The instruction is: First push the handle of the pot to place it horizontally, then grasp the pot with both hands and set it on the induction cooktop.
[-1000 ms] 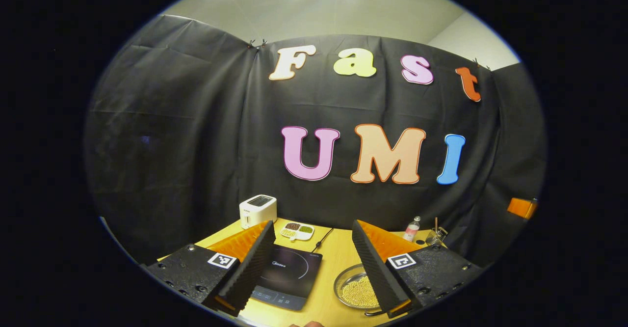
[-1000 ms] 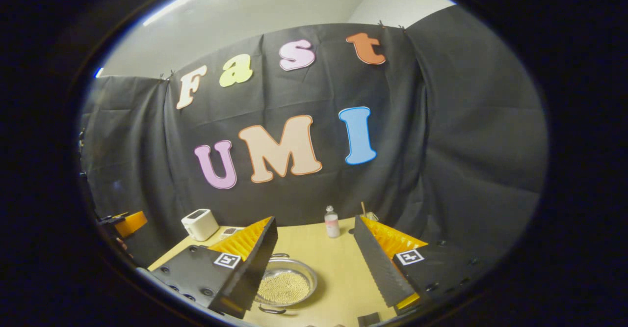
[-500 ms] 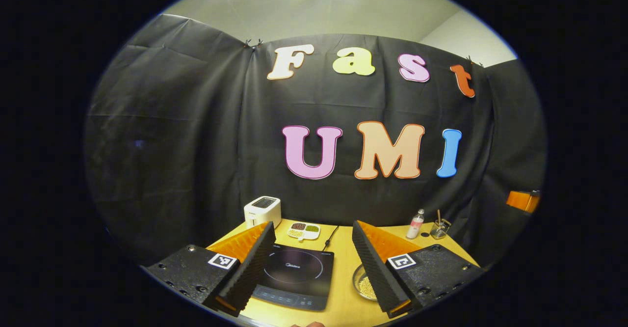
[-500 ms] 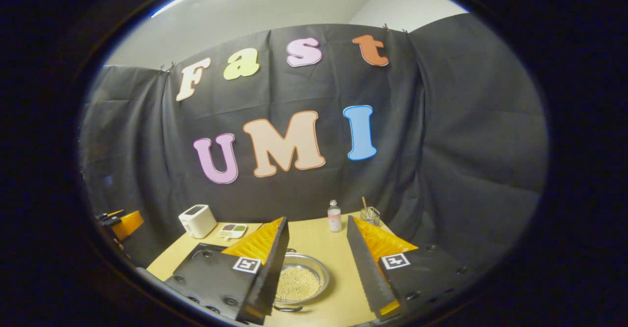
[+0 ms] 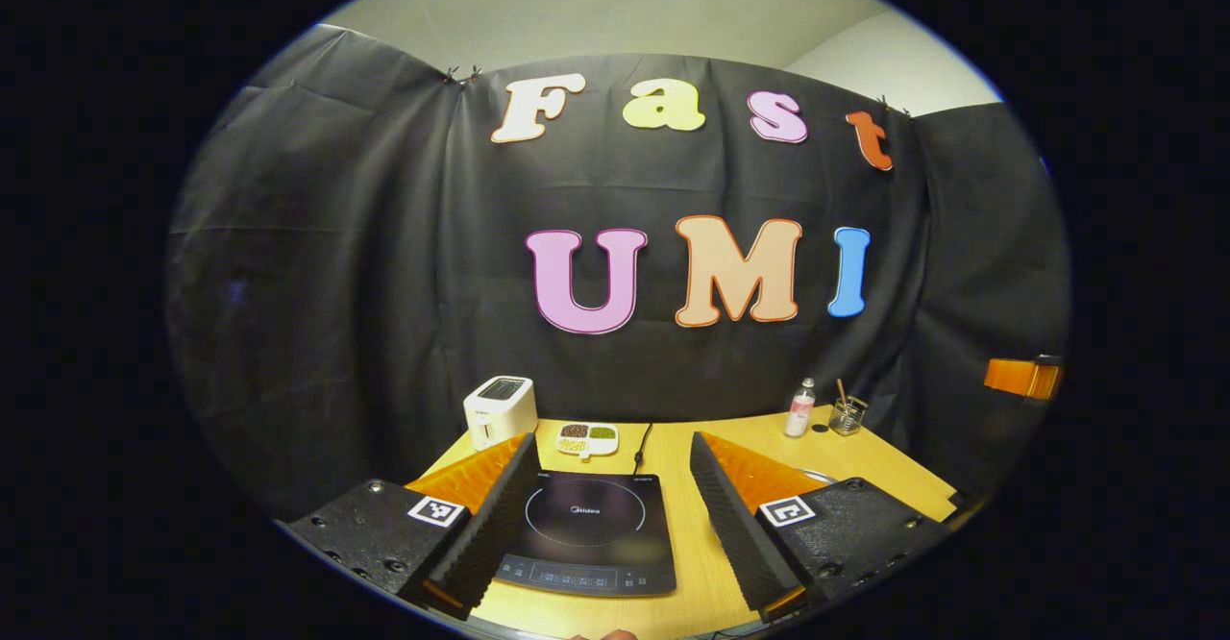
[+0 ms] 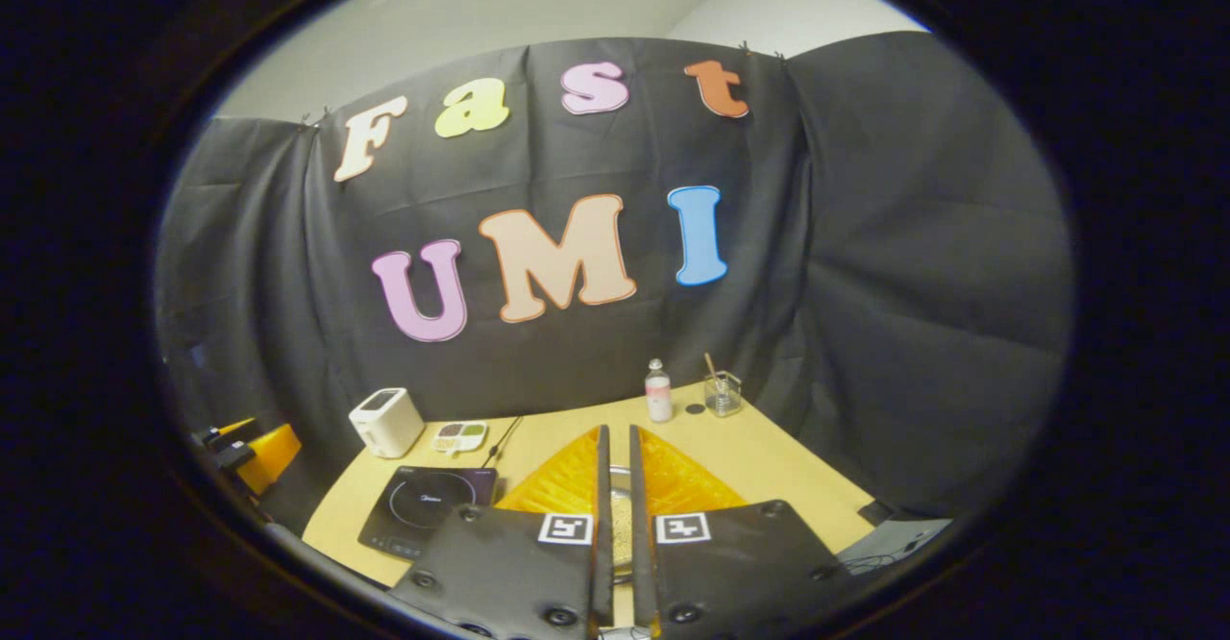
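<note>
- The right hand-held gripper [image 6: 615,486] hovers low over the wooden surface [image 6: 769,448], its two fingers drawn in to a thin slit with nothing clamped between them
- Through that slit a sliver of the pot [image 6: 620,525] shows, its pale round contents visible, lying straight ahead of and just below the right fingers; the pot's handle cannot be made out here, so which way its long axis runs cannot be told
- The left hand-held gripper [image 5: 605,515] is spread wide and empty, framing the induction cooktop [image 5: 591,529], which lies flat on the surface directly ahead of it
- In the left gripper view a thin metal rim [image 5: 817,475] peeks out past the right-hand finger, likely the pot's edge, placing the pot to the right of the cooktop
- In the right gripper view the induction cooktop [image 6: 428,520] sits off to the left of the pot, near but apart
- By this reading the right hand is the nearer to the pot and best placed for the handle push, which is not yet done
</note>
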Demonstrator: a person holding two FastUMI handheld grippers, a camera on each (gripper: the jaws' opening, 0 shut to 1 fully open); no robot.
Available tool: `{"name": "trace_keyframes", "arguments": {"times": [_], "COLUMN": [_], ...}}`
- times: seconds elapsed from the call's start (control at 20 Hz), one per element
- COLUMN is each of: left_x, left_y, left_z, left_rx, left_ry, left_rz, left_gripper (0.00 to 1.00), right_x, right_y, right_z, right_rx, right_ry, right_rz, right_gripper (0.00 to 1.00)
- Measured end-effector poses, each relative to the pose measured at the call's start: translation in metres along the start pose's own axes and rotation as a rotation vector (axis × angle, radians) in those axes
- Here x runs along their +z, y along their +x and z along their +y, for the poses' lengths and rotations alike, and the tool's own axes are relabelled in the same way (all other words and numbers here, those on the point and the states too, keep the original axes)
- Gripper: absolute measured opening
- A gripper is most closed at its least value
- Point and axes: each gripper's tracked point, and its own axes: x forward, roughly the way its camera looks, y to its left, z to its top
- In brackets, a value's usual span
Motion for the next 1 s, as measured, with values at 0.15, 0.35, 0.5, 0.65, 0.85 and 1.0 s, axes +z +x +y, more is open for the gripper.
{"name": "trace_keyframes", "arguments": {"times": [0.15,0.35,0.5,0.65,0.85,1.0], "left_x": [0.000,-0.008,-0.019,-0.028,-0.033,-0.032], "left_y": [-0.002,-0.005,-0.005,0.001,0.011,0.017], "left_z": [0.004,0.009,0.012,0.016,0.027,0.033], "left_rx": [-0.032,-0.062,-0.072,-0.067,-0.014,0.039], "left_ry": [-0.008,-0.007,-0.021,-0.029,-0.015,-0.007], "left_rz": [-0.009,-0.006,0.018,0.055,0.075,0.079], "left_gripper": [0.93,0.93,0.96,0.93,0.93,0.96], "right_x": [-0.022,-0.058,-0.093,-0.133,-0.187,-0.222], "right_y": [-0.013,-0.027,-0.029,-0.027,-0.016,-0.005], "right_z": [0.003,0.018,0.032,0.044,0.044,0.050], "right_rx": [-0.027,-0.015,0.025,0.083,0.121,0.172], "right_ry": [-0.029,-0.026,-0.017,0.015,0.020,0.005], "right_rz": [0.034,0.094,0.171,0.281,0.444,0.568], "right_gripper": [0.06,0.04,0.00,0.00,0.04,0.00]}}
